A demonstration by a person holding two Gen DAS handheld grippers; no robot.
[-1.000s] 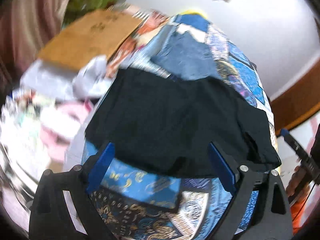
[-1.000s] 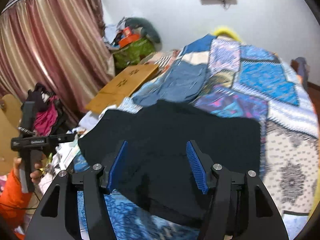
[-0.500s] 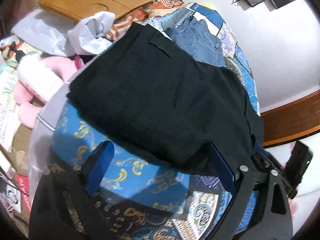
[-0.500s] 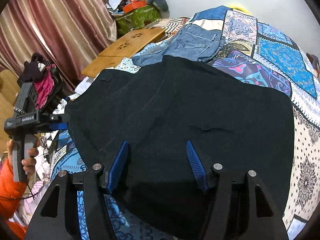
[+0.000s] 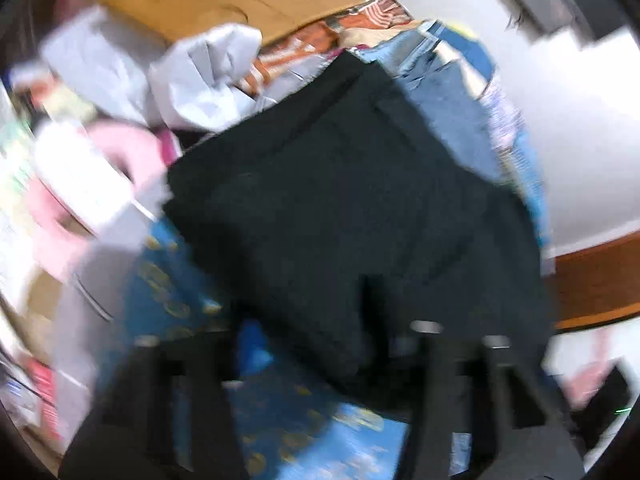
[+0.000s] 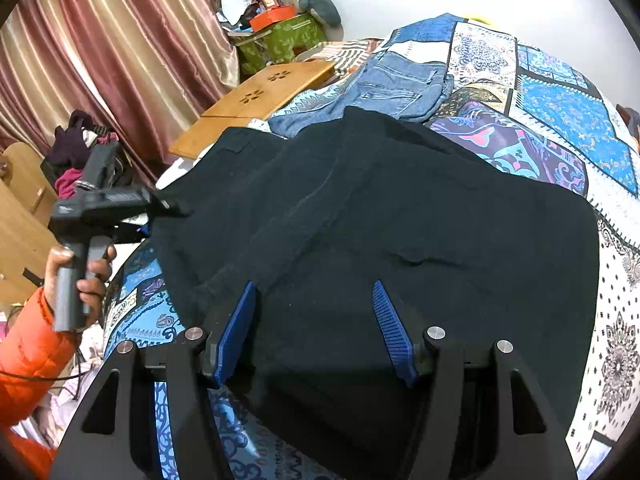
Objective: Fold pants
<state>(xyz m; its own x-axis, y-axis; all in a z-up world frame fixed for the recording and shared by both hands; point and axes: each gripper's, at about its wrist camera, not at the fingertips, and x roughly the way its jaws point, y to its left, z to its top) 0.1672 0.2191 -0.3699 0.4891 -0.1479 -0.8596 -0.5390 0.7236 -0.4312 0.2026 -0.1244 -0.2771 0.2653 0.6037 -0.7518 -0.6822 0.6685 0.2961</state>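
jeans (image 6: 394, 90) touching black pants (image 6: 400, 220)

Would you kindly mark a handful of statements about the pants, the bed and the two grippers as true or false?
1. The black pants lie on a patchwork bedspread. True.
2. The right gripper is shut on the pants. False: its jaws stand open above the cloth.
3. Folded blue jeans lie beyond the black pants. True.
4. The left gripper is at the pants' right edge. False: it is at their left edge.
5. The curtain is green. False: it is striped maroon.
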